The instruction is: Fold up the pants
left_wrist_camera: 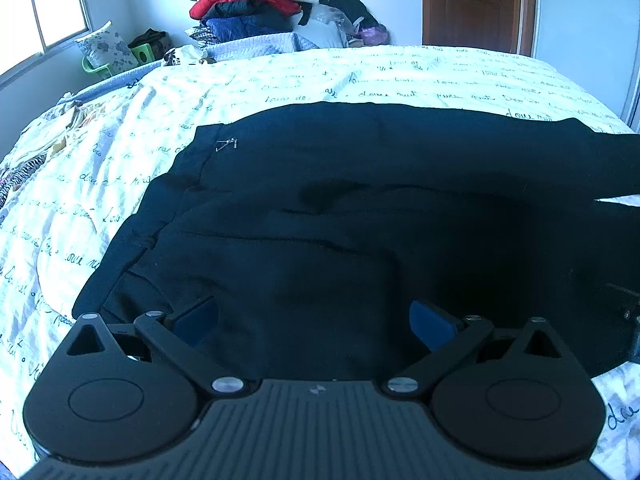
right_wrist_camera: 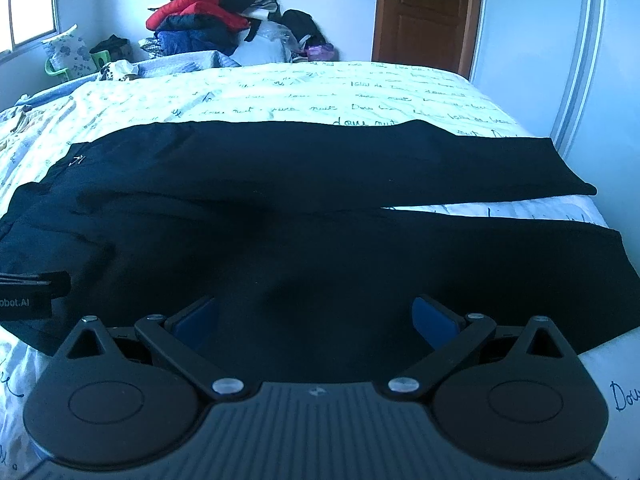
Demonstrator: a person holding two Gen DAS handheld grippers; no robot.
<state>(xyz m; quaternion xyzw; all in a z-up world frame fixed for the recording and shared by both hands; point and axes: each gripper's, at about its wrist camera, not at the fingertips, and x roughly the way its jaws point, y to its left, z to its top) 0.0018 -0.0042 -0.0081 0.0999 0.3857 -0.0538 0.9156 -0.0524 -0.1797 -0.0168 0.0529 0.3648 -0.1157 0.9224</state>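
Black pants (left_wrist_camera: 360,208) lie spread flat across the bed, waistband to the left, both legs running right. In the right wrist view the pants (right_wrist_camera: 304,240) show a far leg (right_wrist_camera: 400,160) and a near leg (right_wrist_camera: 480,264) with a narrow gap between them. My left gripper (left_wrist_camera: 316,320) is open, low over the near waist area, with blue pads (left_wrist_camera: 432,320) wide apart. My right gripper (right_wrist_camera: 316,320) is open over the near leg. The left gripper's body (right_wrist_camera: 28,296) shows at the left edge of the right wrist view.
The bed has a white cover with handwriting print (left_wrist_camera: 320,76). A pile of clothes (left_wrist_camera: 256,4) is heaped beyond the bed against the wall. A wooden door (left_wrist_camera: 476,4) is at the back right, a window (left_wrist_camera: 44,4) at the left.
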